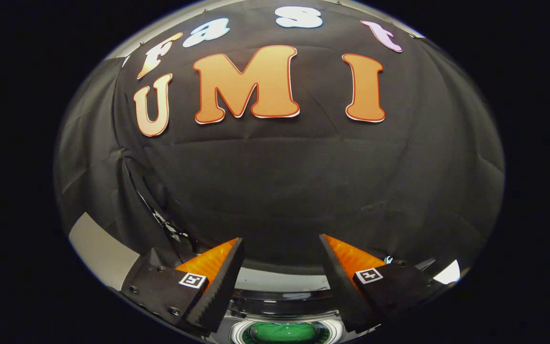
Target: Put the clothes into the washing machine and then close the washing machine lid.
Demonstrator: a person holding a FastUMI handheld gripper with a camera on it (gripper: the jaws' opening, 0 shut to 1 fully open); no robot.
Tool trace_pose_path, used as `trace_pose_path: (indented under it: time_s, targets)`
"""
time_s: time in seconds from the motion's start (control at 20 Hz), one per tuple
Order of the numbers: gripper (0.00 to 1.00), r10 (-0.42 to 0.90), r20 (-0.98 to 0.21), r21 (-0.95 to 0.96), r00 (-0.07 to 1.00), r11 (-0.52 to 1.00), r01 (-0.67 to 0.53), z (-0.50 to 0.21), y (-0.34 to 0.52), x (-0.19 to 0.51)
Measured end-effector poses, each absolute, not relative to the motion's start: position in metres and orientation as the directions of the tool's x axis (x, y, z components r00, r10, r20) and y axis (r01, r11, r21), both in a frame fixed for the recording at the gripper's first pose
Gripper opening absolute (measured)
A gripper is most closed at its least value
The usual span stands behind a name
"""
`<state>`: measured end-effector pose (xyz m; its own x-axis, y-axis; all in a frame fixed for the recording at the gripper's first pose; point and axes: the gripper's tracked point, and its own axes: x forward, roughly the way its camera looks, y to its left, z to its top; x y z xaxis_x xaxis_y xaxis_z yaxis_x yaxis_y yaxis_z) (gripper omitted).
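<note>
My gripper (282, 248) is open, with a wide gap and nothing between its fingers. It points at the black cloth wall of the booth. Below and between the fingers (220, 286) lies the top of the washing machine (282, 282), with its pale back edge and dark glossy rim. A round opening ringed in white sits just under the gap, and a green cloth (282, 332) lies inside it. The machine's lid cannot be made out from here.
The black cloth wall (280, 191) stands close behind the machine. A grey panel (98, 251) slants at the lower left beside the left finger. A small bright patch (447, 273) shows past the right finger.
</note>
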<state>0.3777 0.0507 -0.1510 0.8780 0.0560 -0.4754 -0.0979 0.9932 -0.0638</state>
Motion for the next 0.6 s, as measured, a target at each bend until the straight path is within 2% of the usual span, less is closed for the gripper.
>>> trace_pose_path:
  time_s: [0.35,0.6]
  targets:
    - [0.98,0.030,-0.512,-0.068,0.858,0.995,-0.075,-0.177,0.041,0.378]
    - [0.97,0.023,-0.485,-0.067,0.874,0.996,-0.064,-0.176,0.038,0.377]
